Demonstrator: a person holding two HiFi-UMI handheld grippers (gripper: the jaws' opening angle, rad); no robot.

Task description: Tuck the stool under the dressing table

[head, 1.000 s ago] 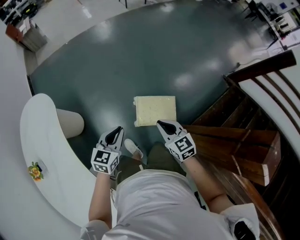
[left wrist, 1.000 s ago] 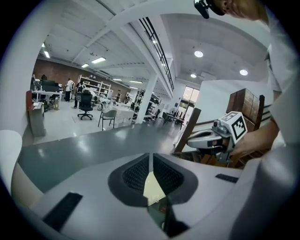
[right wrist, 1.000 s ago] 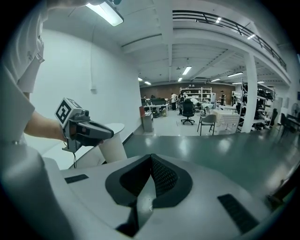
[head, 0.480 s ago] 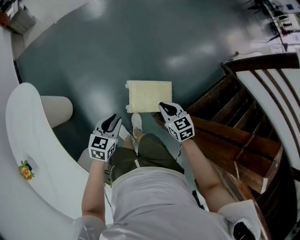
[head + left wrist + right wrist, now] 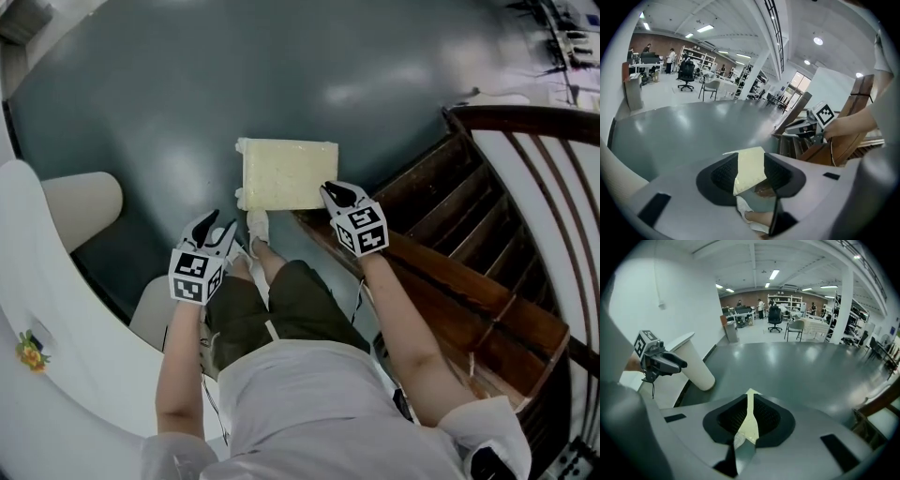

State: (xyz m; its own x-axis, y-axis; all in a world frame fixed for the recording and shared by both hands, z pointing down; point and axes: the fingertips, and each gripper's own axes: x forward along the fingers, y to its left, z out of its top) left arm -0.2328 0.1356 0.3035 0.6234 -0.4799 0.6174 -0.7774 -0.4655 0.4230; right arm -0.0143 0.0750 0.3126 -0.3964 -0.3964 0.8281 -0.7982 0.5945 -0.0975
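Holds the left gripper (image 5: pixel 214 231), lower left of centre, empty with jaws just opening partway, and the right gripper (image 5: pixel 334 193), barely cracking apart and empty, near the stool (image 5: pixel 286 173) mid-frame, and risks skewing it wide of the left-edge desk (image 5: pixel 66 319) through a one-sided grip.

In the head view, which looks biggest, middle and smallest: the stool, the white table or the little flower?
1. white table, though it sits nearer the camera, which makes it look bigger
2. stool
3. flower
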